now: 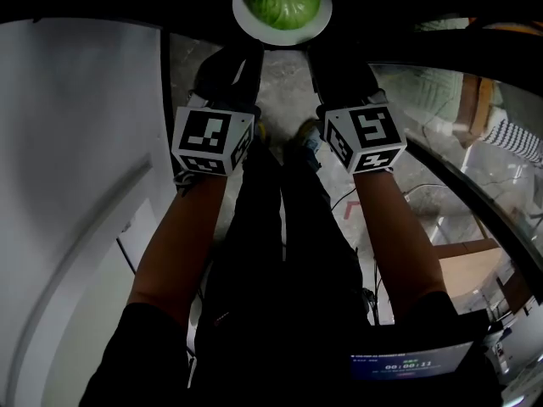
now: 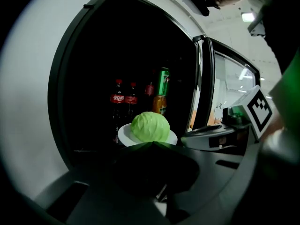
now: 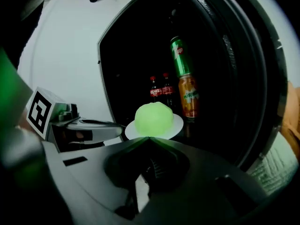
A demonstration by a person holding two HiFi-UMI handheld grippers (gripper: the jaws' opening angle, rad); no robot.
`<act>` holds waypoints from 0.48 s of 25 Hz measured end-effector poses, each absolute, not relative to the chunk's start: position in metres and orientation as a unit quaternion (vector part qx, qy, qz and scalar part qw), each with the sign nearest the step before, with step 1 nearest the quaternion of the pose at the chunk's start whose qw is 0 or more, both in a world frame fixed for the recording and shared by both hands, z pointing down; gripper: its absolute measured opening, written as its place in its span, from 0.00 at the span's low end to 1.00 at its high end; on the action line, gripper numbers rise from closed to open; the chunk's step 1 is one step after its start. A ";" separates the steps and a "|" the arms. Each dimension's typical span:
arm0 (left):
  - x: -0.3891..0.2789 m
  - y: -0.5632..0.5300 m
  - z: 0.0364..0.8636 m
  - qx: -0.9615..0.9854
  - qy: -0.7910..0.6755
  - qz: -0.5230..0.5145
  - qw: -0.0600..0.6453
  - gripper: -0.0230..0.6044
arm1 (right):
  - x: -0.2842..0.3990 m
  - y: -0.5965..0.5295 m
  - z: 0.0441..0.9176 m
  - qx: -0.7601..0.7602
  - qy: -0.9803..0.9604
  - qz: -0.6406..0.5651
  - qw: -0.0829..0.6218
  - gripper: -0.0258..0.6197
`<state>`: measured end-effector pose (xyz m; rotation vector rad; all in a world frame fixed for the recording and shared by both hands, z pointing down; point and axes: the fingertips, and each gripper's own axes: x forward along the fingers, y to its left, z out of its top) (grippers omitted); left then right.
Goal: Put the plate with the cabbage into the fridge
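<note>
A white plate (image 1: 242, 17) carrying a green cabbage (image 1: 283, 0) is held out in front of the dark open fridge. My left gripper (image 1: 253, 49) is shut on the plate's near left rim, my right gripper (image 1: 314, 49) on its near right rim. In the left gripper view the cabbage (image 2: 150, 126) rests on the plate (image 2: 123, 135) just beyond the closed jaws of the left gripper (image 2: 152, 144). The right gripper view has the cabbage (image 3: 153, 118) and plate (image 3: 177, 123) just past the right gripper (image 3: 150, 138). The clamped rim itself is hidden.
Inside the fridge stand two cola bottles (image 2: 123, 100), a green can (image 2: 162, 81) and an orange bottle (image 2: 160, 105). The white fridge door (image 1: 68, 185) is at my left, a glass door (image 2: 229, 83) to the right. A cardboard box (image 1: 467, 270) sits on the floor.
</note>
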<state>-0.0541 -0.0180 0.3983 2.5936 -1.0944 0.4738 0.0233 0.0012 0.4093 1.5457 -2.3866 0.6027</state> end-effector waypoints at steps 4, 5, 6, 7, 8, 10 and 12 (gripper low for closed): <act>-0.050 -0.018 0.407 0.901 -0.374 0.175 0.133 0.04 | 0.020 -0.001 0.415 0.519 -0.822 0.190 0.135 0.05; -0.051 -0.017 0.408 0.900 -0.375 0.177 0.135 0.04 | 0.018 -0.001 0.415 0.516 -0.825 0.186 0.139 0.05; -0.053 -0.014 0.410 0.899 -0.374 0.180 0.139 0.04 | 0.015 0.002 0.415 0.513 -0.826 0.186 0.141 0.05; -0.054 -0.010 0.412 0.898 -0.373 0.185 0.145 0.04 | 0.013 0.005 0.415 0.510 -0.827 0.189 0.141 0.05; -0.055 -0.007 0.413 0.897 -0.371 0.189 0.148 0.04 | 0.012 0.007 0.416 0.508 -0.828 0.193 0.141 0.05; -0.052 -0.010 0.411 0.899 -0.366 0.191 0.146 0.04 | 0.013 0.006 0.417 0.506 -0.828 0.197 0.143 0.05; -0.051 -0.014 0.411 0.900 -0.362 0.194 0.145 0.04 | 0.014 0.002 0.417 0.507 -0.828 0.194 0.141 0.05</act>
